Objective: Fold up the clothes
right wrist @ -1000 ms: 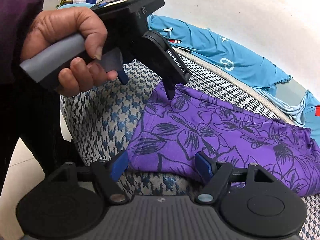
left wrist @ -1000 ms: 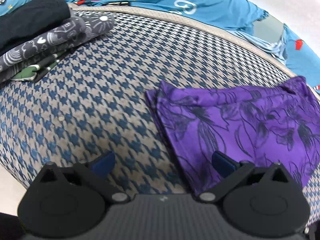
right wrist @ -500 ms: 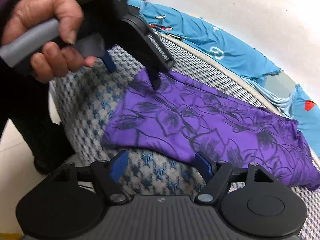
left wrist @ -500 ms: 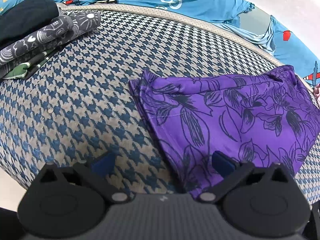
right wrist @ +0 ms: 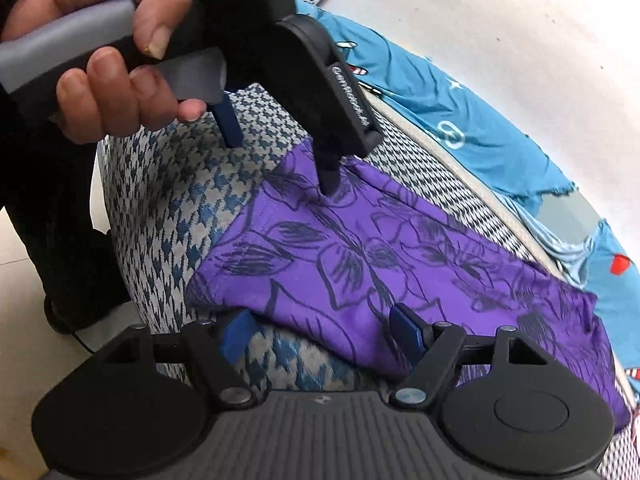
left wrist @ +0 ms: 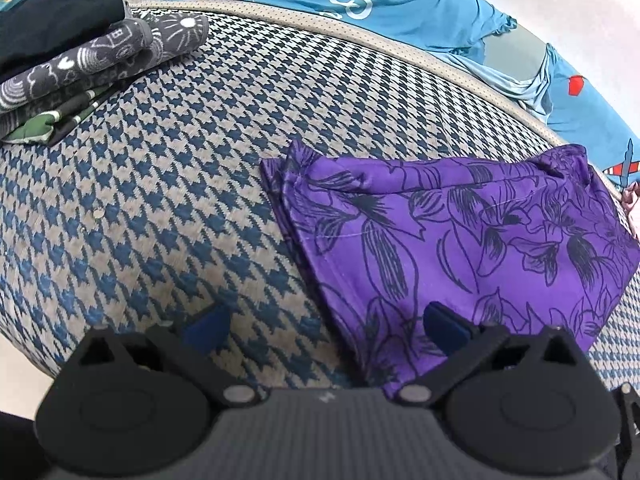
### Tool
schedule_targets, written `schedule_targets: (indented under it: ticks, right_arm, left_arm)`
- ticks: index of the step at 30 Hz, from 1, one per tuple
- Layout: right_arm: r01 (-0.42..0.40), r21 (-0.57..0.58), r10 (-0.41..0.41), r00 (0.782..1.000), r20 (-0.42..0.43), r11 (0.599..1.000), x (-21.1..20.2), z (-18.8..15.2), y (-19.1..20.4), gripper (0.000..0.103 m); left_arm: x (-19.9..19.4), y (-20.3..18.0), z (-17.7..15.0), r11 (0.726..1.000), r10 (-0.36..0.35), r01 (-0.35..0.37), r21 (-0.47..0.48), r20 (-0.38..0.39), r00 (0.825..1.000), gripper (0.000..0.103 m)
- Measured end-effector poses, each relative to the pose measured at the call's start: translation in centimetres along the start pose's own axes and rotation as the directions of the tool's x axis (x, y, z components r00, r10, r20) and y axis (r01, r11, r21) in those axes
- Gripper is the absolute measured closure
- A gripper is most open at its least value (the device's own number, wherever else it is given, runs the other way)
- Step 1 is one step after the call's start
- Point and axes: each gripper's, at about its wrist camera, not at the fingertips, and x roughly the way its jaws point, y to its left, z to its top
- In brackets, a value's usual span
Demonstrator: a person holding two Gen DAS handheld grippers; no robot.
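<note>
Houndstooth blue-and-beige cushion (left wrist: 168,184) carries the folded purple floral garment (left wrist: 460,240). Both the left gripper (left wrist: 324,322) and right gripper (right wrist: 320,332) hover with jaws wide, holding nothing. Likely next: pinching its near edge for another fold.

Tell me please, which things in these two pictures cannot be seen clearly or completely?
- Purple floral garment: in the left wrist view the left gripper body covers its near edge.
- Stack of folded clothes: cut off by the left wrist view's left edge.
- Blue printed cloth: its far end leaves the right wrist view's right edge.
- Hand: in the right wrist view, the sleeve and frame edge hide the rest of the arm.
</note>
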Motion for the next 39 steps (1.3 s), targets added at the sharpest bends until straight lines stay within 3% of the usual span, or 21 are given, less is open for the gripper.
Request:
schedule_targets:
  ticks: [7, 9, 10, 12, 13, 16, 19, 23, 32, 39]
  right_arm:
    - [-0.021, -0.027, 0.023, 0.998, 0.058, 0.999, 0.8, 0.7, -0.4, 0.034]
    - [-0.055, -0.021, 0.056, 0.996, 0.071, 0.998, 0.9, 0.9, -0.7, 0.062]
    - [-0.068, -0.015, 0.068, 0.995, 0.076, 0.998, 0.9, 1.0, -0.9, 0.068]
    - [-0.079, 0.003, 0.078, 0.993, 0.086, 0.997, 0.9, 1.2, -1.2, 0.090]
    - [-0.084, 0.026, 0.081, 0.993, 0.090, 0.996, 0.8, 1.4, -1.5, 0.093]
    - [-0.124, 0.196, 0.106, 0.989, 0.104, 0.973, 0.6, 1.9, -4.1, 0.095]
    - [-0.168, 0.374, 0.127, 0.983, 0.132, 0.912, 0.4, 1.9, -6.9, 0.095]
    - [-0.194, 0.507, 0.128, 0.978, 0.163, 0.840, 0.2, 1.5, -9.0, 0.095]
    - [-0.227, 0.638, 0.131, 0.972, 0.194, 0.736, 0.3, 1.0, -11.3, 0.095]
    - [-0.237, 0.652, 0.135, 0.970, 0.204, 0.721, 0.3, 0.9, -11.7, 0.095]
  left_arm:
    - [0.1, 0.2, 0.2, 1.000, -0.011, 0.010, -0.021, -0.004, 1.000, 0.000]
    - [0.1, 0.3, 0.3, 0.999, -0.015, 0.015, -0.031, -0.005, 1.000, 0.000]
    - [0.1, 0.4, 0.4, 0.999, -0.017, 0.017, -0.038, -0.007, 1.000, 0.000]
    - [0.1, 0.6, 0.6, 0.998, -0.026, 0.025, -0.057, -0.010, 1.000, 0.000]
    - [0.1, 0.7, 0.7, 0.997, -0.031, 0.030, -0.068, -0.012, 0.999, 0.000]
    - [0.0, 1.3, 1.1, 0.991, -0.067, 0.065, -0.118, -0.014, 0.998, 0.000]
    - [0.1, 2.1, 1.6, 0.974, -0.133, 0.127, -0.185, -0.016, 0.991, 0.000]
    - [0.3, 2.4, 2.0, 0.958, -0.183, 0.172, -0.231, -0.025, 0.983, 0.000]
    - [0.8, 2.3, 2.3, 0.923, -0.284, 0.255, -0.289, -0.063, 0.957, 0.000]
    - [1.4, 2.2, 3.1, 0.893, -0.349, 0.307, -0.328, -0.077, 0.934, 0.000]
